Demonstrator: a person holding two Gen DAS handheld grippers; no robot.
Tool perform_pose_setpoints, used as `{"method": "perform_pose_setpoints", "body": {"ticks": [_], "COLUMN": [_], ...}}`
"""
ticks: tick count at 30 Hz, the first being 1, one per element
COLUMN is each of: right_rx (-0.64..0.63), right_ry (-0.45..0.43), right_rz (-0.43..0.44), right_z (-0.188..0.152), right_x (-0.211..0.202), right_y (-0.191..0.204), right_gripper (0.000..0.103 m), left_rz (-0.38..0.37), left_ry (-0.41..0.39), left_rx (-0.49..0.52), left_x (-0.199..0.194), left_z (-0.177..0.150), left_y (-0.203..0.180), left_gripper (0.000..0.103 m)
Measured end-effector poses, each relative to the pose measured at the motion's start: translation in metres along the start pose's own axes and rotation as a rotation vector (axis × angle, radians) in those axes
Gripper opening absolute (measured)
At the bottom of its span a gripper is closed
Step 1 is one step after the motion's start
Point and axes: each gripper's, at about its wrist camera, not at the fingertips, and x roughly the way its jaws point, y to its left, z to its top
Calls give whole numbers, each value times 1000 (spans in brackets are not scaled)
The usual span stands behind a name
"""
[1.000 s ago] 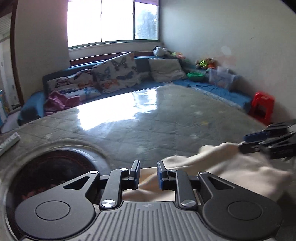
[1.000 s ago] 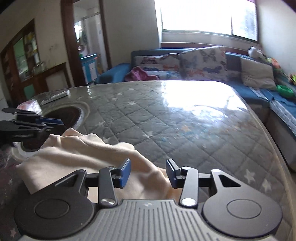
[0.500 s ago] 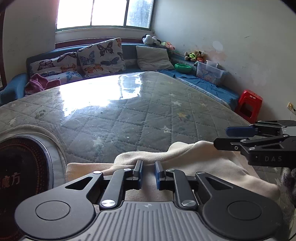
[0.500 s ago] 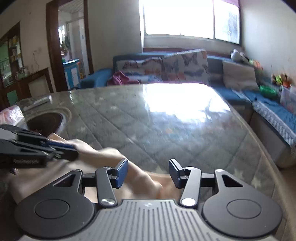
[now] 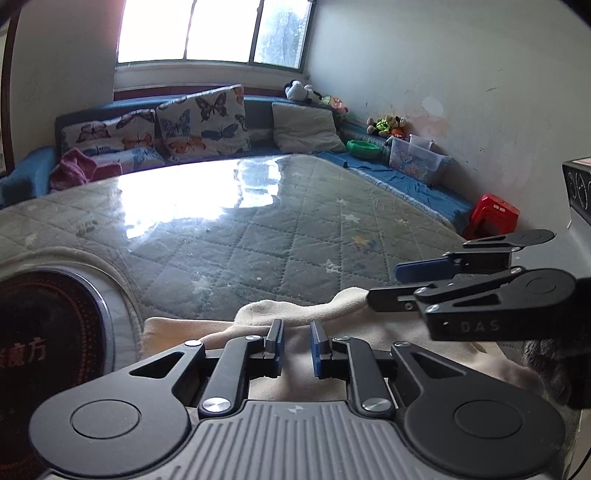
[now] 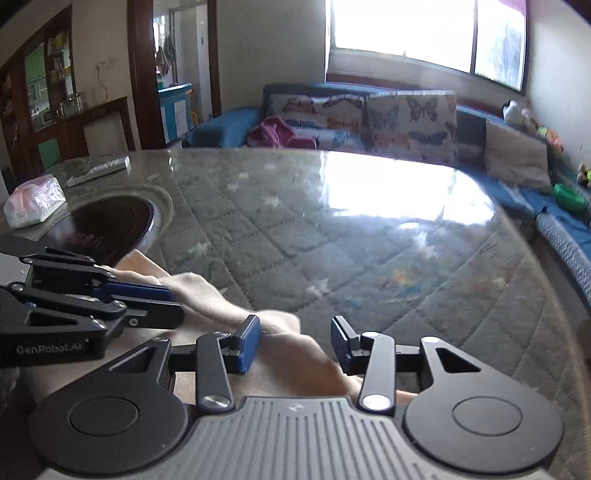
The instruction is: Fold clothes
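Two grippers, left (image 5: 296, 345) jaws narrow, right (image 6: 295, 341) wide, over soft cream cloth (image 6: 295, 354).

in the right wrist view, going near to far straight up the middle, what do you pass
right tongs → cream garment → quilted table cover → butterfly cushion on the blue sofa → window

Black tool (image 5: 295, 341), blue pads (image 6: 248, 343)
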Motion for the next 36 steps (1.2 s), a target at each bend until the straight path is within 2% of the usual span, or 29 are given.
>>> {"method": "perform_pose_setpoints", "body": {"ticks": [4,11,16,23,30,36], "right_rx": [-43,-83,-125,-132,-145,-11], "right_ry": [-22,-71,-51,-26,-6,-38], "right_rz": [29,131,154,173,150,165], "right_z": [-10,-44,-63,-73,-90,-95], "right_x": [-23,-62,-65,-68,-89,-106], "right_y": [8,30,36,21,4,-16], "right_gripper": [42,42,42,42,42,42], "left_rz": [26,80,97,60,-14,-12], "left_ry": [-14,-46,-28,-6,4,-5], "left_rx": [14,0,-14,-71,-74,-84], "left_x": [-17,-42,-46,-52,-64,-66], "left_z": [-11,-31,-43,-54,-67,-60], "left_y": [-2,-3,-3,-5,-24,-21], "left_gripper": [17,17,17,17,17,17]}}
